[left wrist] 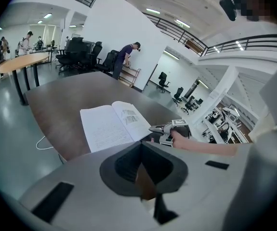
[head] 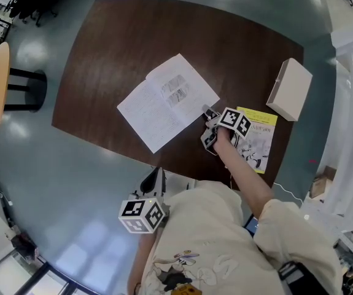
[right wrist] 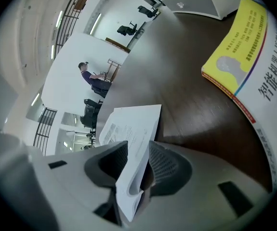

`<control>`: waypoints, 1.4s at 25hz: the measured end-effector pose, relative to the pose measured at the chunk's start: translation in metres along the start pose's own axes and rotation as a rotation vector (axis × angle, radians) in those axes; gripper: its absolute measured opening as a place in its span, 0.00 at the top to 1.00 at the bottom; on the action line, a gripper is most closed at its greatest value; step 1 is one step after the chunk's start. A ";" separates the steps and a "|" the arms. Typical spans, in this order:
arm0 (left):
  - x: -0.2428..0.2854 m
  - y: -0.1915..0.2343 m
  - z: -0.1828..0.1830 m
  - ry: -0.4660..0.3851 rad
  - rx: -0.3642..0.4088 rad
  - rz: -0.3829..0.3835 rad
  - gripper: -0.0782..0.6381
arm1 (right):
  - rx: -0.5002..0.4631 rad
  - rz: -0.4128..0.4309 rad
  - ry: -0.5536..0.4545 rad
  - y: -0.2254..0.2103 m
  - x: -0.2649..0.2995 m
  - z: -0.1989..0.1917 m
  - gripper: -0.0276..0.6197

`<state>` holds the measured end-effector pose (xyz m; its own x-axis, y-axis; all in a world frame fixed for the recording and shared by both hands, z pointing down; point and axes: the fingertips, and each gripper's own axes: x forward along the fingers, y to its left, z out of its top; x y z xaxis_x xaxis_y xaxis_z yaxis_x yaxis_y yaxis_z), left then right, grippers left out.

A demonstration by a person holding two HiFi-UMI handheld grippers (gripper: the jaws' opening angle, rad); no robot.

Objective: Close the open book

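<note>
A person stands at the near edge of a dark brown table, a gripper in each hand. Nearest, close to the body and just off the table's near edge, the left gripper hangs with its jaws together and nothing between them. Further in, the right gripper reaches onto the table and meets the open book at the near corner of its right-hand, illustrated page. Its jaws stand wide apart with the edge of those pages between them. No firm clamp shows. The book lies flat and face up at the middle of the table. Its spread runs aslant to the table's edges, long axis from near left to far right, spine crossing from far left to near right. A closed yellow book lies at the near right edge, just beside the right gripper. Beyond it a white box sits at the right edge.
</note>
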<state>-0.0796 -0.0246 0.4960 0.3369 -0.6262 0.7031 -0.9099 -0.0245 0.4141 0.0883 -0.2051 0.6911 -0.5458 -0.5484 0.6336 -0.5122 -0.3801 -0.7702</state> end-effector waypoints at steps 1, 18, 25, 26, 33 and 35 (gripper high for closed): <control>0.000 0.001 0.000 -0.002 -0.004 0.004 0.88 | 0.008 -0.009 0.007 -0.002 0.002 0.000 0.74; -0.008 0.014 -0.008 -0.020 -0.038 0.015 0.88 | -0.034 -0.013 0.019 0.005 -0.004 -0.001 0.94; -0.014 0.017 -0.010 -0.032 -0.034 0.007 0.88 | -0.161 0.067 0.058 0.033 -0.015 -0.025 0.94; -0.015 0.017 -0.010 -0.033 -0.035 0.006 0.88 | -0.177 0.075 0.065 0.036 -0.016 -0.029 0.94; -0.021 0.017 -0.017 -0.040 -0.044 0.001 0.88 | -0.271 0.103 0.120 0.051 -0.018 -0.059 0.94; -0.023 0.018 -0.019 -0.045 -0.048 0.005 0.88 | -0.288 0.109 0.138 0.054 -0.016 -0.068 0.94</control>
<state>-0.0991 0.0040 0.4986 0.3198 -0.6607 0.6791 -0.8987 0.0155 0.4383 0.0245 -0.1663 0.6442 -0.6824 -0.4606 0.5676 -0.6014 -0.0875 -0.7941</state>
